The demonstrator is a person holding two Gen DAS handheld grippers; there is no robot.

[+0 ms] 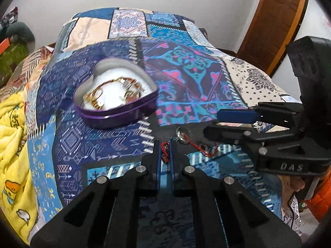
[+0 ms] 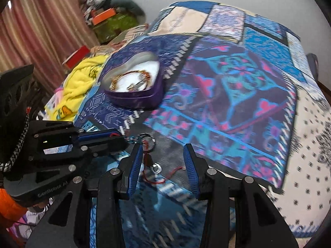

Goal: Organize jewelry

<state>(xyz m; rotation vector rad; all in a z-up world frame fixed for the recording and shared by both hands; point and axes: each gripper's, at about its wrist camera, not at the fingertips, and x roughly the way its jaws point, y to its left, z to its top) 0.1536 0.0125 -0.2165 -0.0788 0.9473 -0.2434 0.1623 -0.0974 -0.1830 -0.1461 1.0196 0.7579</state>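
Left wrist view first: the left hand-held gripper (image 1: 164, 152) sits at bottom centre, its two blue pads nearly closed and pinching a bit of red braided cord (image 1: 164, 152) between them. The cord runs off to the right across the bedspread (image 1: 115, 142), past a silver ring (image 1: 181, 135) that lies just right of the tips. The heart tin (image 1: 115, 111) is left of centre in the frame, lid off, with gold chains (image 1: 97, 100) and other bits piled on its white lining, a bit blurry. The right hand-held gripper (image 1: 223, 118) pokes in from the right edge, pointing left, with a clear gap between its blue pad and the black finger below it; nothing between them that I can see. Yellow blanket (image 1: 14, 136) at the left edge, wooden door (image 1: 275, 20) upper right.

Right wrist view: the right hand-held gripper (image 2: 163, 146) is wide open at bottom centre, holding nothing. Between its fingers on the bedspread lie the red cord (image 2: 157, 178) and a small ring (image 2: 155, 167). The left hand-held gripper (image 2: 122, 135) comes in from the left, tips together on the cord's braided end, and a dark ring (image 2: 147, 138) is just beyond them. The heart tin (image 2: 134, 91) is upper left of centre, well apart from both. Striped curtain (image 2: 41, 26) upper left.
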